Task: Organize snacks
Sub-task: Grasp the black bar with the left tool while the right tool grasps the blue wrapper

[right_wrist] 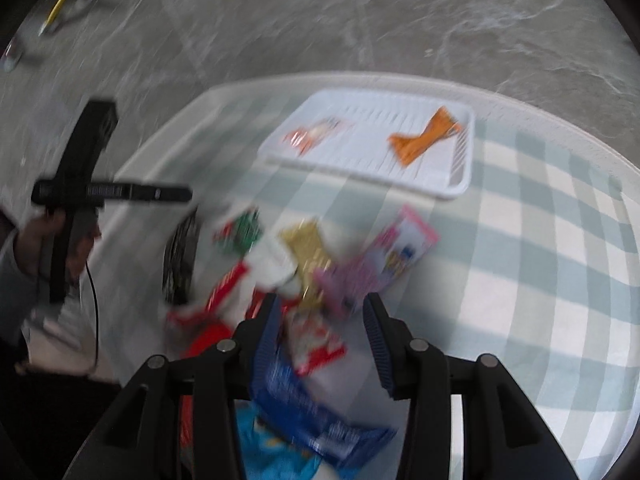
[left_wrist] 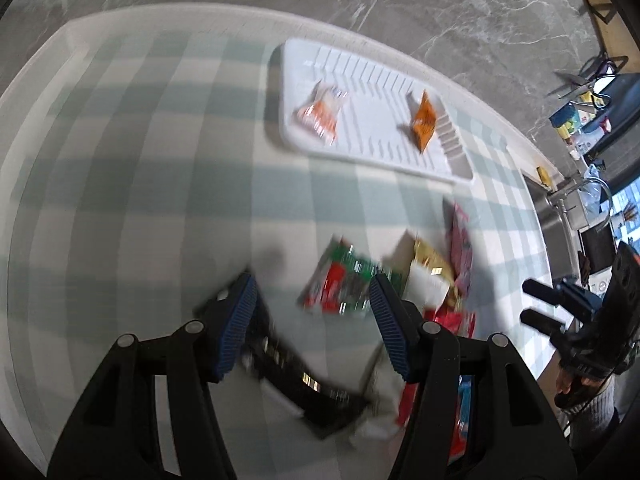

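On the checked surface (left_wrist: 140,160), a heap of snack packets (right_wrist: 304,264) lies just ahead of and below both grippers. The left gripper (left_wrist: 312,312) is open and empty above a green and red packet (left_wrist: 340,280). The right gripper (right_wrist: 320,324) is also open, holding nothing, over a blue packet (right_wrist: 312,412). Farther off, a white tray (left_wrist: 384,160) holds two orange packets, well apart.

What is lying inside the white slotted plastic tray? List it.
Inside the white slotted plastic tray: two snack packets, apart from each other, an orange-and-white packet and a plain orange packet. The rest of the tray floor shows bare. Anything beneath the packets is hidden.
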